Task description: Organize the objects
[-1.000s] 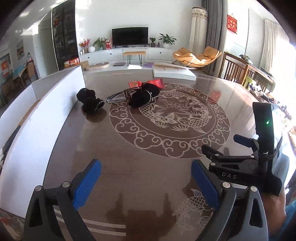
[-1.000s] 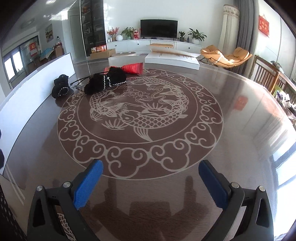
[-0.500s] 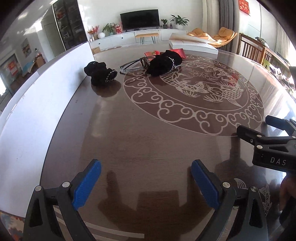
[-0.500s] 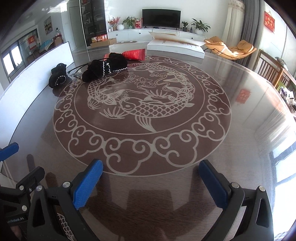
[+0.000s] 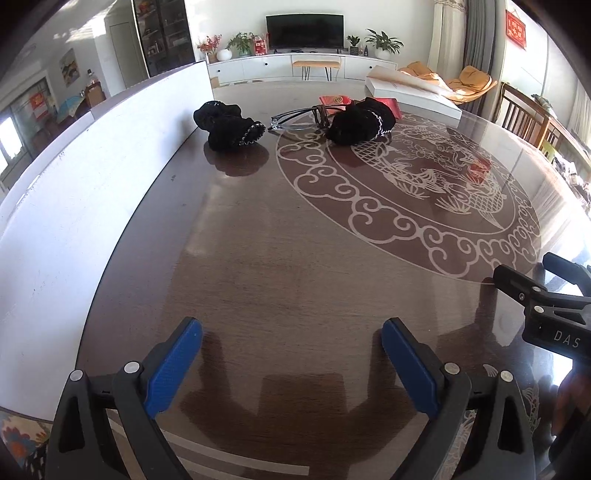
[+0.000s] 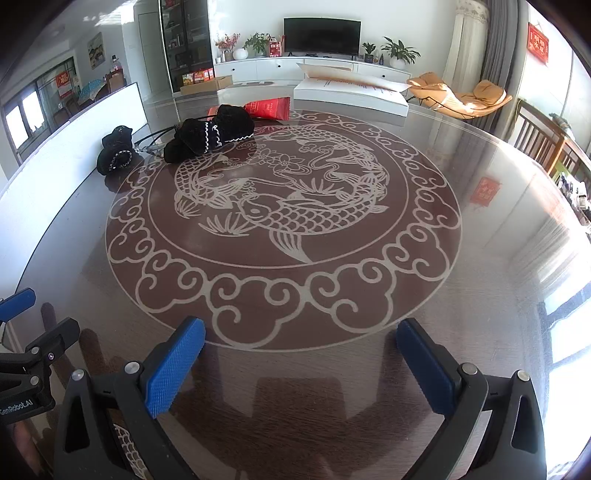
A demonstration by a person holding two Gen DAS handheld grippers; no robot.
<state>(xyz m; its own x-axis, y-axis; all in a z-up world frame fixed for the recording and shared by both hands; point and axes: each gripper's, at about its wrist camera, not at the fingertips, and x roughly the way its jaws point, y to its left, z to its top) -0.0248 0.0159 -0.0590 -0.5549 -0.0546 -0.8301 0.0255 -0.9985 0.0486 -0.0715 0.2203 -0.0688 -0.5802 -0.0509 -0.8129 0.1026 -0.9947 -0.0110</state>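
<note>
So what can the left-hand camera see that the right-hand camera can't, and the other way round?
Only the left wrist view shows the right gripper at its right edge and a long stretch of the white board beside the table.

Only the right wrist view shows the whole fish medallion, the left gripper at its left edge and the full red packet.

Both show the two black fabric bundles, the eyeglasses, the white box, the television, and each camera's own open, empty jaws.

Two black socks [image 5: 229,125] [image 5: 360,122], glasses [image 5: 295,117] between, red packet [image 6: 269,108] behind.
</note>
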